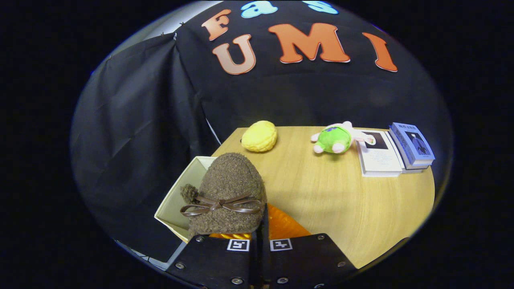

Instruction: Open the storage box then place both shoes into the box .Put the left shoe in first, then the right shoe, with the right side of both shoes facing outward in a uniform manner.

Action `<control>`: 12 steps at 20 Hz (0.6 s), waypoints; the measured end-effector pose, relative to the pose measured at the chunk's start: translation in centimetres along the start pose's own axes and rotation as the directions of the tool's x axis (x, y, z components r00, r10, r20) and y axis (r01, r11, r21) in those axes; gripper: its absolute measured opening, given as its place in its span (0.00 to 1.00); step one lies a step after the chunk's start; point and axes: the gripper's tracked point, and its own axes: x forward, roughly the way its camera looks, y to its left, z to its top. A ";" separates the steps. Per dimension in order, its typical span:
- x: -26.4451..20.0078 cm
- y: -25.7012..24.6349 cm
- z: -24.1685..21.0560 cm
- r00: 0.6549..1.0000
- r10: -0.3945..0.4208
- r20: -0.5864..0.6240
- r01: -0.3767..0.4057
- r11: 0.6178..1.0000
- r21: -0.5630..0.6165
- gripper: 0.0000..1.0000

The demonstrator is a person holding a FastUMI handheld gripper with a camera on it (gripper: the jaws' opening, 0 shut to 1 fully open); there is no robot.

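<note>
Gripper [259, 241], fingers pressed together pinching the shoe [229, 196], holds it above the open box [176, 196] at the desk [341, 200] edge. Judged step: lowering a shoe in; which shoe is unclear. Beyond the box: yellow toy [259, 136], green plush [335, 138], books [395, 150], well apart.

The brown fuzzy shoe [229, 192] fills the space just ahead of the closed jaws, above the open white box [176, 200]. Bare counter [341, 200] lies between it and the yellow plush [259, 136], green plush toy [335, 138] and books [395, 150].
</note>
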 end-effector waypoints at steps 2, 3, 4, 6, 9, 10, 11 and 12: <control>0.7 2.6 1.0 1.000 0.012 -0.004 -0.012 0.999 -0.031 0.04; 1.1 3.8 1.5 1.000 0.010 -0.005 -0.011 0.999 -0.043 0.04; 1.5 4.7 1.7 1.000 0.008 -0.012 -0.009 0.998 -0.061 0.04; 2.7 6.5 1.9 1.000 0.008 -0.024 -0.011 0.996 -0.088 0.04; 4.6 8.4 1.8 0.998 -0.002 -0.055 -0.004 0.993 -0.119 0.04; 5.2 8.7 1.5 0.998 -0.009 -0.064 0.002 0.992 -0.123 0.04; 5.9 8.9 1.4 0.997 -0.016 -0.069 0.008 0.993 -0.118 0.04; 6.5 9.0 1.2 0.997 -0.022 -0.080 0.012 0.993 -0.114 0.04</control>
